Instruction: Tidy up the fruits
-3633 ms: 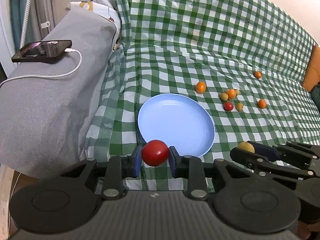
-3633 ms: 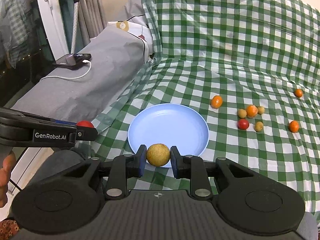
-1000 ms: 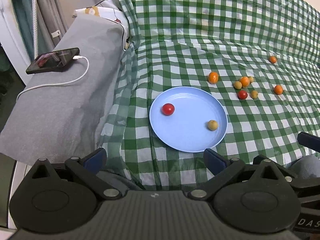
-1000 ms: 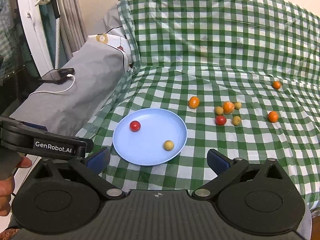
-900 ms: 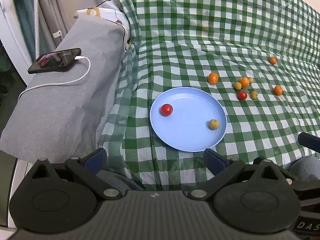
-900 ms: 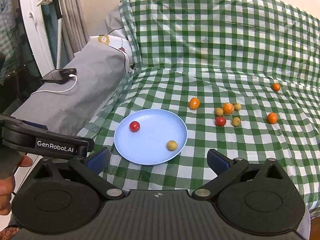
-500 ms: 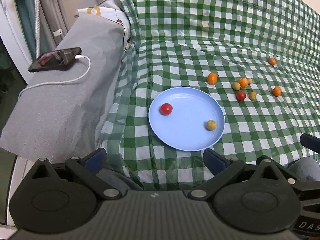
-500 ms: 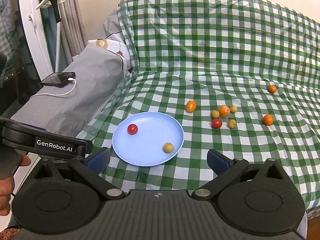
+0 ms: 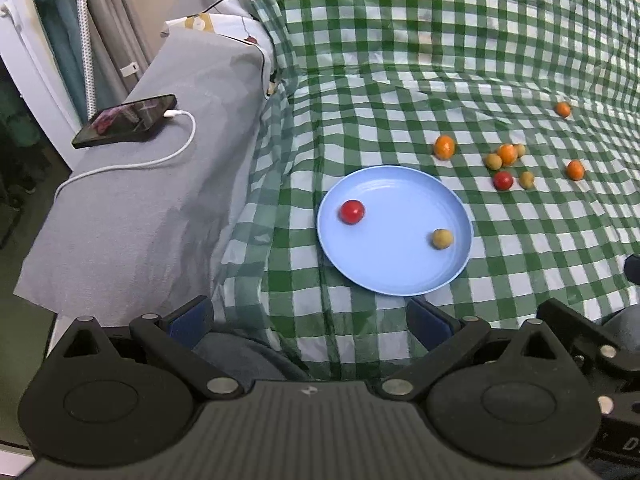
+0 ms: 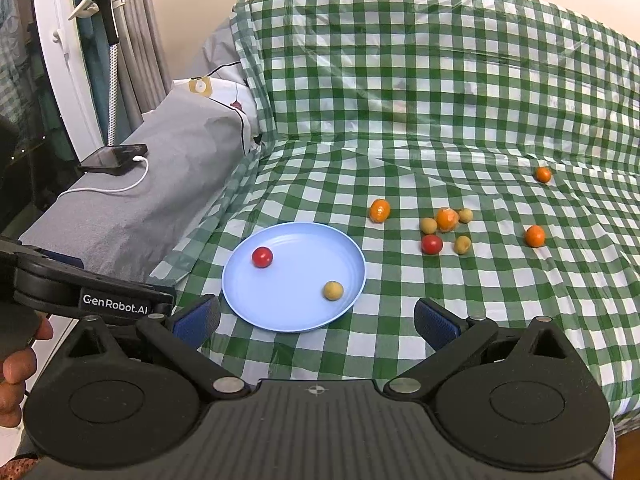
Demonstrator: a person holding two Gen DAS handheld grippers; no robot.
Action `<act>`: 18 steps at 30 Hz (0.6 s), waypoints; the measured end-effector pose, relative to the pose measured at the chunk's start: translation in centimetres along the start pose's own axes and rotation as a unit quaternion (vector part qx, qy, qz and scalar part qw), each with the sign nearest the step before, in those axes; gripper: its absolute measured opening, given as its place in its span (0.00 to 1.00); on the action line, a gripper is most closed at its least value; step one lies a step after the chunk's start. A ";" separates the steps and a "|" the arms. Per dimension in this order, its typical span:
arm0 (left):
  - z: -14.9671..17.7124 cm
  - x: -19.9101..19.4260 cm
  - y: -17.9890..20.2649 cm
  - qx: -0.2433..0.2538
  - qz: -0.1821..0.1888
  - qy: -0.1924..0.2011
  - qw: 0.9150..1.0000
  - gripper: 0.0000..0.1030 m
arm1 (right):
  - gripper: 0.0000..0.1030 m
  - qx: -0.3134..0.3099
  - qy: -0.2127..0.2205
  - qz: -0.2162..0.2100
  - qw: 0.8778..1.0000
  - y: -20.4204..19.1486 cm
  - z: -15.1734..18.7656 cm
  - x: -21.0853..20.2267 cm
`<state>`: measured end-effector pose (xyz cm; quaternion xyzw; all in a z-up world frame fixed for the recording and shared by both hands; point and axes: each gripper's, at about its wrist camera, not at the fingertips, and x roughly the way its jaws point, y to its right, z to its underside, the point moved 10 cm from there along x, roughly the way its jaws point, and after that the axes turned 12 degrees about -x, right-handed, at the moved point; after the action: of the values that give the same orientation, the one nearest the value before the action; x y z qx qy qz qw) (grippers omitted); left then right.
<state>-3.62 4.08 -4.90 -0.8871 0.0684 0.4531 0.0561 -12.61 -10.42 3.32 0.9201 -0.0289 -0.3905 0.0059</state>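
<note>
Green-and-white checked plastic cloth (image 10: 420,152) covers the whole work surface and its raised back. Above its near edge the left gripper (image 9: 308,322) hangs with both blue-padded jaws spread wide and nothing between them; the right gripper (image 10: 316,320) is likewise wide apart and empty. Just beyond the fingers lies a round light-blue plastic plate (image 10: 296,312), holding a small red tomato-like fruit (image 10: 262,257) on its left side and a small yellow-brown round fruit (image 10: 333,290) near its right rim, the two well apart. Further out on the cloth sit the loose fruits: an orange one (image 10: 379,210) just past the plate, a cluster of orange, red and yellow-brown ones (image 10: 444,228) to the right, and two more orange ones (image 10: 535,236) beyond. Off to the left, a grey padded armrest (image 9: 132,208) carries a black phone (image 9: 125,121) with a white charging cable (image 9: 160,158).
</note>
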 end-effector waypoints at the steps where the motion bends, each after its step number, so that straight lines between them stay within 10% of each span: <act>1: 0.0 -0.1 0.0 -0.001 0.003 0.001 1.000 1.00 | 0.99 0.000 0.000 0.000 1.000 0.0 0.0 0.0; 18: -0.7 0.5 0.3 0.006 0.004 -0.001 1.000 1.00 | 0.99 0.004 -0.014 -0.003 1.000 -0.1 0.1 1.4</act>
<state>-2.84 3.62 -4.95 -0.8860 0.0748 0.4537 0.0600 -11.75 -10.42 2.24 0.9147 -0.0281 -0.4032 0.0003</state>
